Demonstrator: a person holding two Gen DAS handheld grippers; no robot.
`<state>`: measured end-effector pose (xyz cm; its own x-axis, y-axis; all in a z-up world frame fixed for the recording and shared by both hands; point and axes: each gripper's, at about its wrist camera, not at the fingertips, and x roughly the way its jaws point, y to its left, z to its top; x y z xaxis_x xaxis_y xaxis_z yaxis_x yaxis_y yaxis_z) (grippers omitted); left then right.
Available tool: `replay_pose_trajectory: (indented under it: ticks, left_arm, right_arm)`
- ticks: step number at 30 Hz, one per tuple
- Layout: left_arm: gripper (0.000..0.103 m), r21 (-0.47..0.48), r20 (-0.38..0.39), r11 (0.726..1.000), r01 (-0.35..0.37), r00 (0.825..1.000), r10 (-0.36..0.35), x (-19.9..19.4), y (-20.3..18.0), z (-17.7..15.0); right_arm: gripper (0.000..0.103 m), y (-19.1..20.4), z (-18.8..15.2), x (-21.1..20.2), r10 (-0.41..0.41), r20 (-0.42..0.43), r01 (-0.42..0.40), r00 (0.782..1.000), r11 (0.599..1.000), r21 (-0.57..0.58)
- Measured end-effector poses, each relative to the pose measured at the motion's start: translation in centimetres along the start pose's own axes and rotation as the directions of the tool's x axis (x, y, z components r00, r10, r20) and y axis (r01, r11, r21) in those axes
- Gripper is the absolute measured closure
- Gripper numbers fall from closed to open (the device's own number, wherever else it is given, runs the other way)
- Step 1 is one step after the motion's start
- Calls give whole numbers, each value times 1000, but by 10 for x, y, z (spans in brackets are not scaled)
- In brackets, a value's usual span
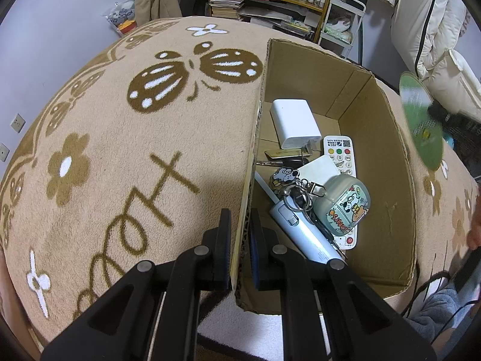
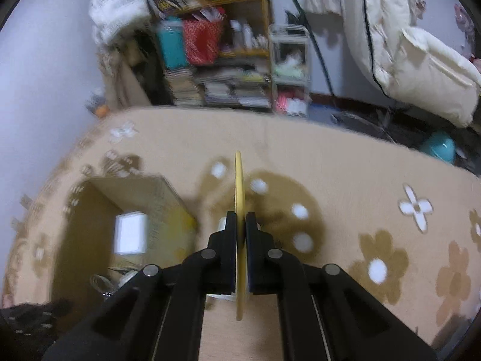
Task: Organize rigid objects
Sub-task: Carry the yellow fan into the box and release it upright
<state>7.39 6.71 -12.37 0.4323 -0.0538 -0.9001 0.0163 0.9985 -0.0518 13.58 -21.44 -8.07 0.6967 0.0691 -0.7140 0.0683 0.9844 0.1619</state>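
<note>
An open cardboard box (image 1: 381, 156) stands on a beige flower-patterned blanket (image 1: 120, 150). My left gripper (image 1: 240, 213) is shut on the box's near left wall, one finger outside and one inside. The box holds a white charger (image 1: 293, 120), a white remote (image 1: 339, 153), a pale green earbud case (image 1: 342, 207), a bunch of keys (image 1: 294, 189) and a light blue stick-shaped device (image 1: 306, 237). My right gripper (image 2: 240, 216) is shut on a thin flat disc (image 2: 239, 180), seen edge-on and yellow. The left wrist view shows that disc (image 1: 421, 120) green-faced and blurred, in the air right of the box. The box (image 2: 162, 204) lies to the lower left in the right wrist view.
Behind the blanket stand cluttered shelves (image 2: 228, 60) with books and bags, and a white cart (image 2: 290, 69). A white padded coat (image 2: 421, 60) hangs at the right. A teal object (image 2: 439, 147) lies on the floor. A person's hand (image 1: 476, 228) shows at the right edge.
</note>
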Motion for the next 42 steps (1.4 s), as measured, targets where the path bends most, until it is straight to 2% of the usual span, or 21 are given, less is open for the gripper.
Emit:
replay_pose_trajectory:
  ticks: [2, 7, 13, 25, 33, 36, 38, 39, 41, 42]
  left_arm:
    - [92, -1, 0, 1000, 0, 1000, 0, 0, 0, 0]
    - [92, 1, 0, 1000, -3, 1000, 3, 0, 1, 0]
    - [92, 2, 0, 1000, -3, 1000, 3, 0, 1, 0]
    - [92, -1, -1, 1000, 0, 1000, 0, 1, 1, 0]
    - [92, -1, -1, 1000, -1, 1000, 1, 1, 1, 0]
    - [92, 0, -1, 1000, -1, 1000, 1, 1, 0, 0]
    - [92, 0, -1, 1000, -1, 1000, 1, 1, 0, 0]
    - [92, -1, -1, 1000, -1, 1000, 1, 1, 1, 0]
    - [92, -1, -2, 1000, -1, 1000, 1, 1, 0, 0]
    - [92, 0, -2, 1000, -2, 1000, 2, 1, 0, 0]
  right_arm:
    - [96, 13, 5, -11, 63, 20, -63, 998, 998, -12]
    - [96, 52, 2, -30, 141, 51, -135, 989, 986, -98]
    - [96, 81, -16, -21, 203, -6, -201, 979, 966, -163]
    - [96, 92, -45, 16, 160, -146, -191, 976, 956, -224]
    - [94, 87, -39, 7, 139, -114, -161, 984, 963, -217]
    - [83, 81, -34, 2, 143, -91, -159, 986, 967, -200]
    - [66, 77, -31, -2, 147, -70, -157, 987, 969, -189]
    - [62, 75, -29, -5, 145, -54, -152, 988, 972, -181]
    - [40, 72, -25, -11, 146, -27, -148, 989, 974, -171]
    - [34, 69, -23, -13, 147, -15, -148, 989, 975, -164]
